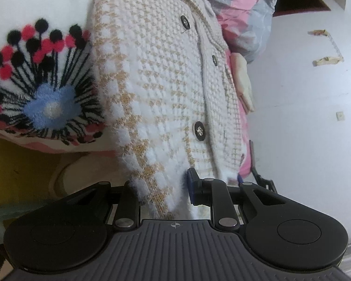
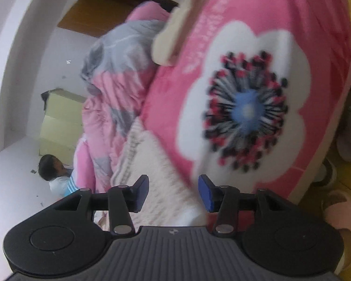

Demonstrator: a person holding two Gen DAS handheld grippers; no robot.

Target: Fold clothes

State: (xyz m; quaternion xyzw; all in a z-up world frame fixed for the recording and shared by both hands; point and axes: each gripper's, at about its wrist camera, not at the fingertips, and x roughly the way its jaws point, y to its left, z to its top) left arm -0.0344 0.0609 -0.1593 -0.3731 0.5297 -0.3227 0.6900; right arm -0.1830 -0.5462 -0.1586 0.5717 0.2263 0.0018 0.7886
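So the left gripper point(image 1: 162, 187) pinches the cardigan point(image 1: 161, 75) hem, while the right gripper point(image 2: 174, 192) fingers hang apart over the bed point(image 2: 316, 35).

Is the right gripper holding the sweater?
No, the right gripper is open, its fingers apart in front of the sweater.

The cardigan point(image 1: 166, 89) is a chunky, fuzzy knit, white with tan checks; its dark buttons point(image 1: 199, 131) look glossy; the blanket point(image 1: 35, 75) is plush cloth, its flower pile soft and furry; the quilt point(image 1: 245, 18) behind is thin, smooth, creased fabric; the left gripper point(image 1: 162, 190) is matt black plastic with bright metal pivot pins and a ribbed grey body; the right gripper point(image 2: 173, 193) has the same finish, with matt blue pads point(image 2: 204, 193); the floor point(image 1: 316, 128) is smooth and pale.
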